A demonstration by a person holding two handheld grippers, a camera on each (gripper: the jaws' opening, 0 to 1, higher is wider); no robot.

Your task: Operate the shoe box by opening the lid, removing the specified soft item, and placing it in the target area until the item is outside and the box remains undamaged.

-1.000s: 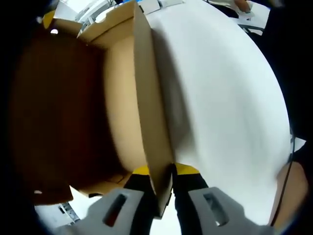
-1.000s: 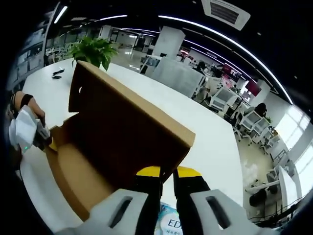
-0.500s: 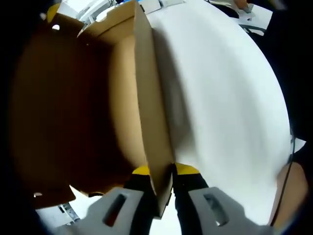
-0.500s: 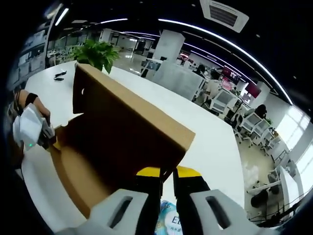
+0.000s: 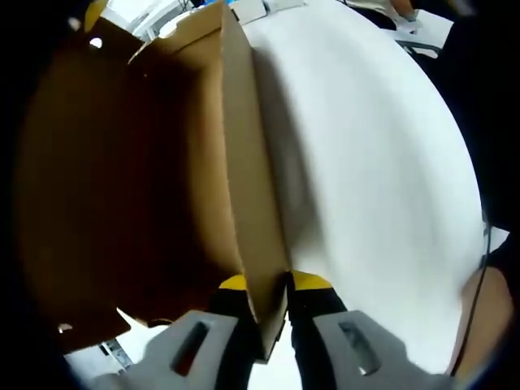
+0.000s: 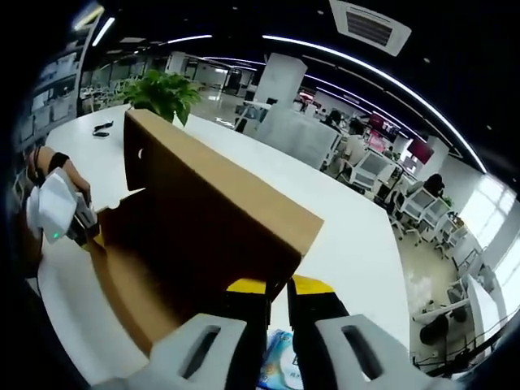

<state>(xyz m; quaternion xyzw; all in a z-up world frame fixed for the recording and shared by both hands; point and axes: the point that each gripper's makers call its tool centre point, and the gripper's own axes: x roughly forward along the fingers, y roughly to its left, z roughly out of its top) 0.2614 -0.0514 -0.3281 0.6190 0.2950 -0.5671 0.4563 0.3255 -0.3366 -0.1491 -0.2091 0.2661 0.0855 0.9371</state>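
With my left gripper (image 5: 266,286) clamped on the brown cardboard shoe box (image 5: 244,195) wall and my right gripper (image 6: 276,288) pinching its raised lid (image 6: 219,203), opening is underway; the soft item remains to remove.

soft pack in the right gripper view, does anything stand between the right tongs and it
Yes. The right tongs are shut on the raised lid of the shoe box; the lid's edge stands between them and the soft pack, low behind the jaws.
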